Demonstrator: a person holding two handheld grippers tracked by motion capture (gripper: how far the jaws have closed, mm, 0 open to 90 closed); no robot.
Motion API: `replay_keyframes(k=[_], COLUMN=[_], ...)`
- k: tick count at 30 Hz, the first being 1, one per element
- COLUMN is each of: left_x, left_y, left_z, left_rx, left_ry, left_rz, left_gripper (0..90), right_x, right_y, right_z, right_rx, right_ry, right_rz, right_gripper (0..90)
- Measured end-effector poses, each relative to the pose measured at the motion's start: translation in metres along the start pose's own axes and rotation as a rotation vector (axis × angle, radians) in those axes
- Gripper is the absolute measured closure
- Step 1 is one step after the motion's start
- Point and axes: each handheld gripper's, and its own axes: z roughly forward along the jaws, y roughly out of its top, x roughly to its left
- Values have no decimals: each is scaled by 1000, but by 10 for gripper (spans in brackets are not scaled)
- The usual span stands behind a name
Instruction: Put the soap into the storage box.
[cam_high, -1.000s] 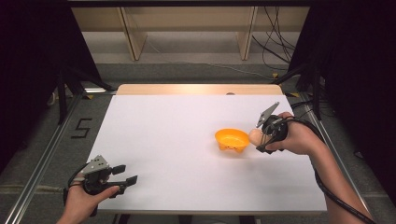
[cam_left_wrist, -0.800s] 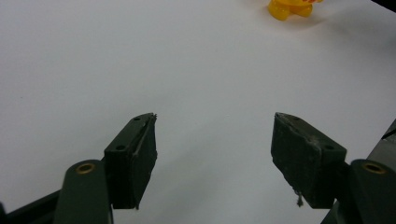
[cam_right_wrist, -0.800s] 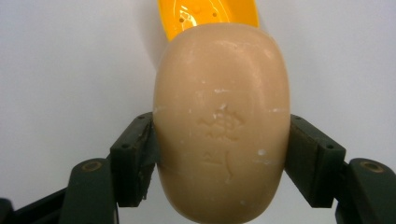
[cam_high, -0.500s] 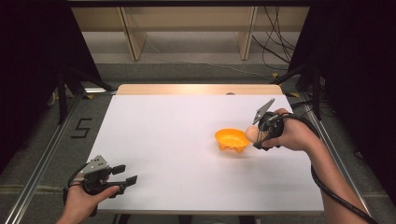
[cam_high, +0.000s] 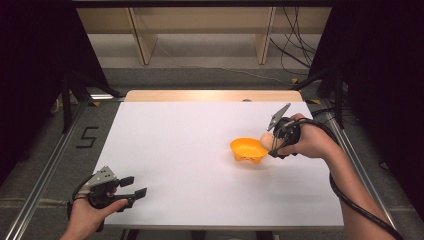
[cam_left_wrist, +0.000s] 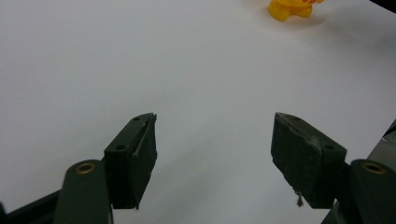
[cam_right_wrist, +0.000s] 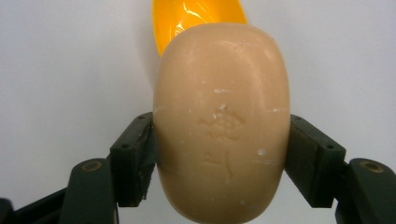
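Right gripper (cam_high: 272, 144) had its fingers clamped on a beige soap bar (cam_right_wrist: 222, 123), pads pressing the bar's two long flanks around mid-length, stamped face toward the camera. Soap was held off the counter (cam_high: 190, 150) just at 3 o'clock of the orange soap dish (cam_high: 248, 149), touching or nearly over its rim; hard to say which from the high view. In the right gripper view the dish (cam_right_wrist: 198, 18) sat beyond the bar at 12 o'clock, partly hidden by it. Left gripper (cam_high: 131, 189) rested near the counter's 7 o'clock corner, fingers (cam_left_wrist: 133, 158) apart with nothing between them, the dish far off at its 1 o'clock. Handling judgement: bar likely stiff and fairly dense for its size, smooth and rounded, so it could squirt out under a squeeze near the ends; dry-looking scuffed surface helps. Best hold is across the flat-ish flanks at the middle, as here. Dish looked light plastic and could skid if nudged.
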Motion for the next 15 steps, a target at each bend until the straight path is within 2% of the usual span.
replay_keyframes(k=[5, 6, 9, 10, 11, 12, 13, 15], left_x=[0, 0, 0, 0, 1, 1, 0, 0], left_y=[0, 0, 0, 0, 0, 0, 0, 0], left_z=[0, 0, 0, 0, 0, 0, -1, -1], left_rx=[3, 3, 1, 1, 1, 0, 3, 2], left_ry=[1, 0, -1, -1, -1, -1, 2, 3], left_rz=[3, 3, 3, 3, 4, 3, 3, 1], left_gripper=[309, 309, 309, 309, 309, 309, 309, 309], right_x=[-2, -2, -3, -2, -3, -1, -3, -4], right_y=[4, 5, 7, 7, 8, 9, 10, 12], right_z=[0, 0, 2, 2, 3, 2, 4, 4], right_rx=[-6, 2, 0, 4, 0, 14, 2, 3], right_ry=[-4, -5, 0, -1, 0, 0, 0, 0], right_rz=[-20, -6, -16, -2, -19, 21, -22, -26], right_gripper=[332, 332, 333, 332, 333, 332, 333, 332])
